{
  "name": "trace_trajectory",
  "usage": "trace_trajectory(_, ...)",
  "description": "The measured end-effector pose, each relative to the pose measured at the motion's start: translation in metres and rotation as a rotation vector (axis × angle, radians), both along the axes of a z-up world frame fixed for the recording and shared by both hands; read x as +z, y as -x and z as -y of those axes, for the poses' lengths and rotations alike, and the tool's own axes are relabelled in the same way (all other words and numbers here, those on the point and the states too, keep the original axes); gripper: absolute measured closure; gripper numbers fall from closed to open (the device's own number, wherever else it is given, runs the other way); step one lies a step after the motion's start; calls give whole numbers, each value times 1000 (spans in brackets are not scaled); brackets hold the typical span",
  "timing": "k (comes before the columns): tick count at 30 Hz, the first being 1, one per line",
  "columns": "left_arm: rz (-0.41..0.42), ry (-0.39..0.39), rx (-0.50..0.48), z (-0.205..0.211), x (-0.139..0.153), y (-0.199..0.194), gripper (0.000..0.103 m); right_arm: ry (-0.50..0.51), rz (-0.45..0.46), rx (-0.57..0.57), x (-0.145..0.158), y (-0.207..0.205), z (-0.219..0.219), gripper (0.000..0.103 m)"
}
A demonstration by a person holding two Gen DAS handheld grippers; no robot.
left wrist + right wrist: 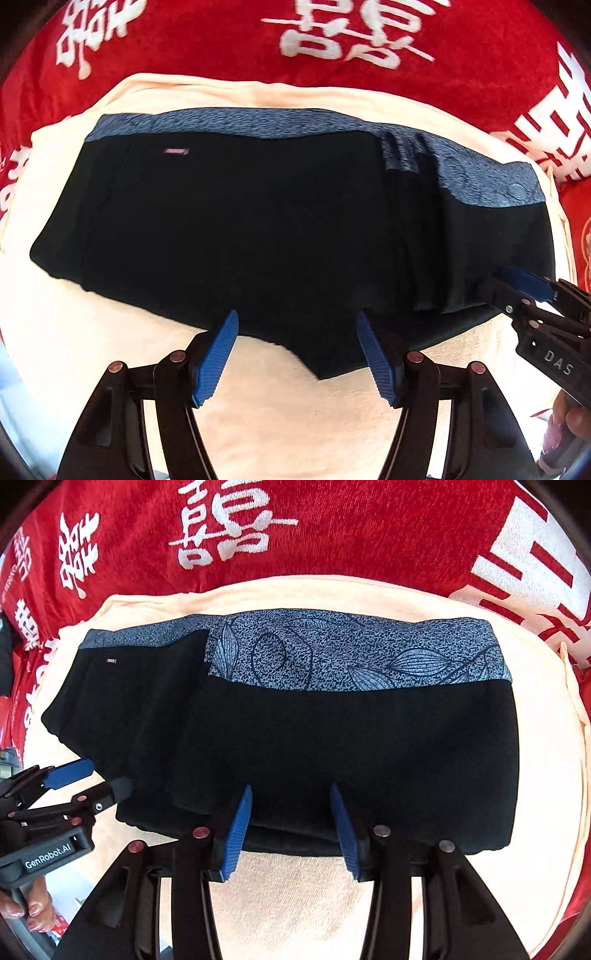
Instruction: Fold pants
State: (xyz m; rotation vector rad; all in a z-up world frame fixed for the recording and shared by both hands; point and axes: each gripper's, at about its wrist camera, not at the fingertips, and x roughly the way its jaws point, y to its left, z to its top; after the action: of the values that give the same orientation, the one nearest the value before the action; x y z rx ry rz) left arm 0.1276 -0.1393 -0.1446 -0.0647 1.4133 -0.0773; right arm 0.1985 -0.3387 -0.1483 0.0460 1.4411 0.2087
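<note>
The black pants [240, 229] with a blue-grey patterned waistband [332, 653] lie folded on a cream towel [295, 417]. The waistband runs along the far edge. My left gripper [295, 332] is open, its blue pads at the near edge of the pants, holding nothing. My right gripper [290, 805] is open too, its pads over the near folded edge [295, 834] of the pants. In the left wrist view the right gripper [517, 288] comes in from the right at the fold. In the right wrist view the left gripper [85, 779] sits at the left edge.
A red blanket [221, 48] with white characters lies under and beyond the towel. The towel's bare margin [295, 904] runs in front of the pants. A hand [33, 912] holds the left gripper's handle at lower left.
</note>
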Motion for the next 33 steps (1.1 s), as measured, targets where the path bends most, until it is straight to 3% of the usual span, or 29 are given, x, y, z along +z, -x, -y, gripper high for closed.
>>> trace_trajectory(4,0,-9,30,-15,-2,1,36,37,-10,34,2,1,-17,42)
trace_trajectory(8,-1,-4,59,-30,-3,3,36,63,-15,61,5,4,-29,42)
trace_trajectory(22,1,46,154,-73,-10,5,36,9,-89,152,14,10,-88,42)
trace_trajectory(26,6,61,186,-88,-12,8,36,23,-45,167,24,9,-93,42)
trace_trajectory(29,-2,60,208,-100,-15,9,36,61,21,135,33,-1,-87,42)
trace_trajectory(33,-10,60,226,-111,-19,9,36,60,8,10,24,-34,-69,42)
